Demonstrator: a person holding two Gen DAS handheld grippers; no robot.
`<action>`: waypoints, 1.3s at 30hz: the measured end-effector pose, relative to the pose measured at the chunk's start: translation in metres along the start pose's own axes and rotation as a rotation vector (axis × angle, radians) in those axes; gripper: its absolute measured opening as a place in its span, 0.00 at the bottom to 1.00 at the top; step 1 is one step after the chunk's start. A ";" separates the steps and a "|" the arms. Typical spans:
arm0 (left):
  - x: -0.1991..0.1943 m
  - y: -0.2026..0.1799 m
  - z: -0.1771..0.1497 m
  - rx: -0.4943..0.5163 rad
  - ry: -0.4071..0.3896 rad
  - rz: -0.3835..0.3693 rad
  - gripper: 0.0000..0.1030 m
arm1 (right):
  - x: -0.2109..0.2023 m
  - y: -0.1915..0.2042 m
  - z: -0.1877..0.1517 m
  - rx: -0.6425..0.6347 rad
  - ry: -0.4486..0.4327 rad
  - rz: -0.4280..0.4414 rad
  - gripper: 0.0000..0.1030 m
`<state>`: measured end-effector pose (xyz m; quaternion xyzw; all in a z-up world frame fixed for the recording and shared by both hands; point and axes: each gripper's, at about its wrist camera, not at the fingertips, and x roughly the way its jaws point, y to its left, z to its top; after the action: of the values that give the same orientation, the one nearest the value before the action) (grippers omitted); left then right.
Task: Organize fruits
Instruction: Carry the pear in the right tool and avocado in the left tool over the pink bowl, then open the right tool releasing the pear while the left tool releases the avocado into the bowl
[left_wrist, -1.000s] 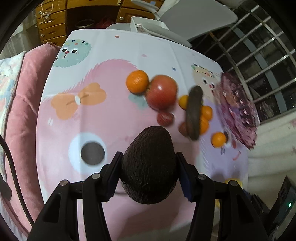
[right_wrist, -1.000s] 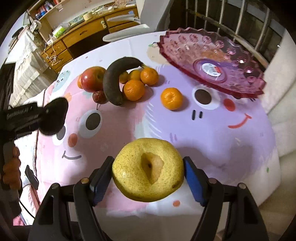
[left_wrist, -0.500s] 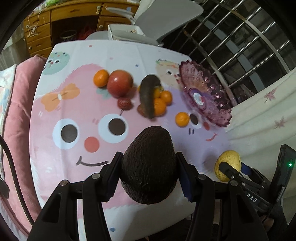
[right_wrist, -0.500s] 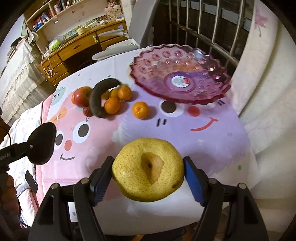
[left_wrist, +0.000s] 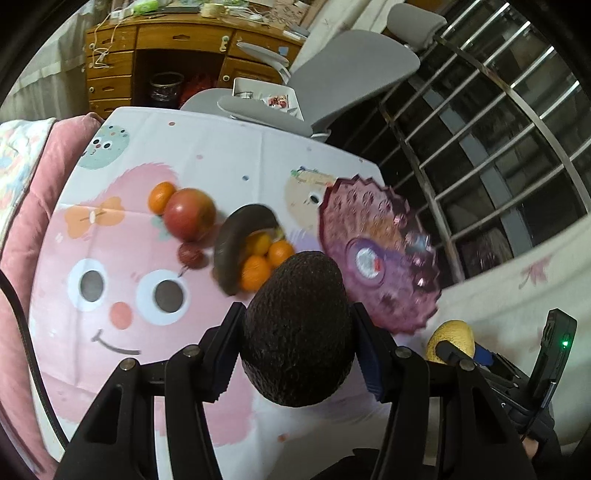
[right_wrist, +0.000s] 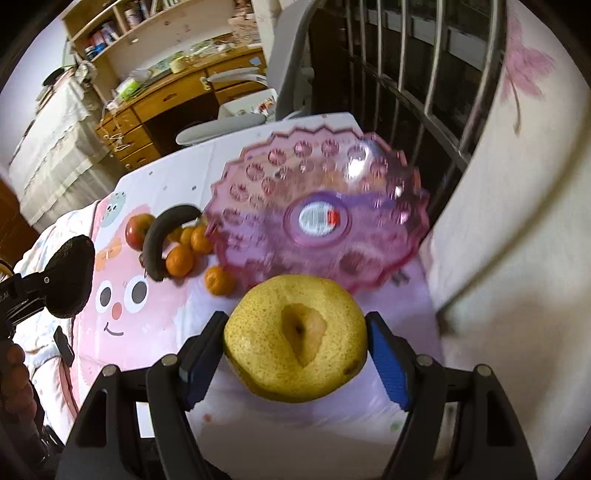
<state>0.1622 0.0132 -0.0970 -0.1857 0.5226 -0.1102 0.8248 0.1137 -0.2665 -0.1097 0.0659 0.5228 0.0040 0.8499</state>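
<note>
— Since half a second ago we have swung the left gripper (left_wrist: 297, 338) toward the pink glass bowl (left_wrist: 373, 218): the bowl, earlier well ahead and to the right of the jaws, now sits just beyond the right jaw, partly behind the avocado (left_wrist: 297, 328). The jaws are closed firmly on that avocado, spread only as wide as the fruit. It is off the tablecloth (left_wrist: 122, 369).

— And the loose fruit in that view?

— Ahead and left of the jaws: a red apple (left_wrist: 189, 213), a dark banana (left_wrist: 236, 251) curled over several oranges (left_wrist: 255, 272), and a small dark red fruit (left_wrist: 191, 254). To the far right of the jaws we see the yellow pear (left_wrist: 451, 334) in our other tool.

— Now the right wrist view.

— We have brought the right gripper (right_wrist: 295, 339) closer too; the bowl (right_wrist: 258, 173) now fills the space directly ahead of the jaws, its near rim just above the pear (right_wrist: 295, 338). The jaws are clamped on the pear, opened to its full width. One orange (right_wrist: 219, 280) lies ahead and slightly left of the left jaw; the avocado (right_wrist: 72, 271) hangs far left.

— What does that mean for us?

— We judge both fruits are about to go into the bowl, which looks empty. The pear seems closest, so it probably goes first, and we must clear the rim without knocking it.
</note>
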 end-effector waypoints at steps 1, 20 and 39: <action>0.003 -0.006 0.002 -0.005 -0.008 0.005 0.54 | 0.002 -0.005 0.007 -0.015 -0.003 0.008 0.73; 0.132 -0.107 0.034 -0.039 0.044 0.062 0.54 | 0.078 -0.051 0.076 -0.288 0.107 0.055 0.73; 0.181 -0.122 0.034 -0.058 0.032 0.074 0.57 | 0.114 -0.054 0.074 -0.430 0.138 0.033 0.74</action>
<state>0.2719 -0.1593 -0.1811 -0.1885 0.5451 -0.0675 0.8141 0.2276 -0.3191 -0.1844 -0.1089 0.5658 0.1337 0.8063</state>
